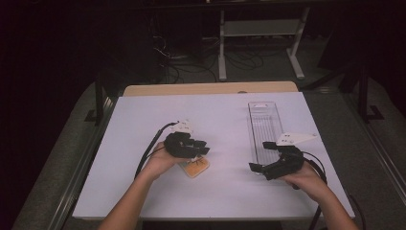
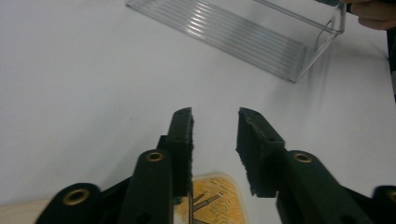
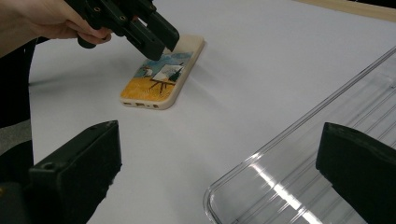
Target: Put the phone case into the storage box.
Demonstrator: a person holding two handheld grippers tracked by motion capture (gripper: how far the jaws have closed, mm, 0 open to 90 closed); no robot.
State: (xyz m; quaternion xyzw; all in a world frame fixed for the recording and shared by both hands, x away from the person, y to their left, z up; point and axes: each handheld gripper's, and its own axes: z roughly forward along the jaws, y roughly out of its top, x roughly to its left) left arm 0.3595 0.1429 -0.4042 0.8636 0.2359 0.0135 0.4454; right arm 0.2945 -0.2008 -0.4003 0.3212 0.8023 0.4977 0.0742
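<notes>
The white rectangular tabletop [image 1: 143,191] carries everything here, with a strip of pale wood showing along its far edge. Next in size is the long clear plastic tray [image 1: 264,125] with a ribbed floor, lying lengthwise near the right edge, empty as far as I can see. My right fingers [image 1: 259,155] rest at the tray's near end, spread wide, with its rounded near corner between them and nothing pressed. My left fingers [image 1: 201,147] hang over the flat cream-edged phone case [image 3: 161,77] with a painted picture of an easel in a yellow field, which lies flat near the middle of the tabletop, toward the near edge and well left of the tray. They are partly drawn in, a clear gap between them in the left gripper view, their tips over the case's far end; I cannot tell whether either tip touches it, and nothing is pinched yet. I judge the case light, thin and fairly stiff, with a smooth printed face that could slip, so lying flat it offers little to grab. I would take it across its narrow width, on the two long cream sides, low against the tabletop, and squeeze gently so it does not skate away or flex.
</notes>
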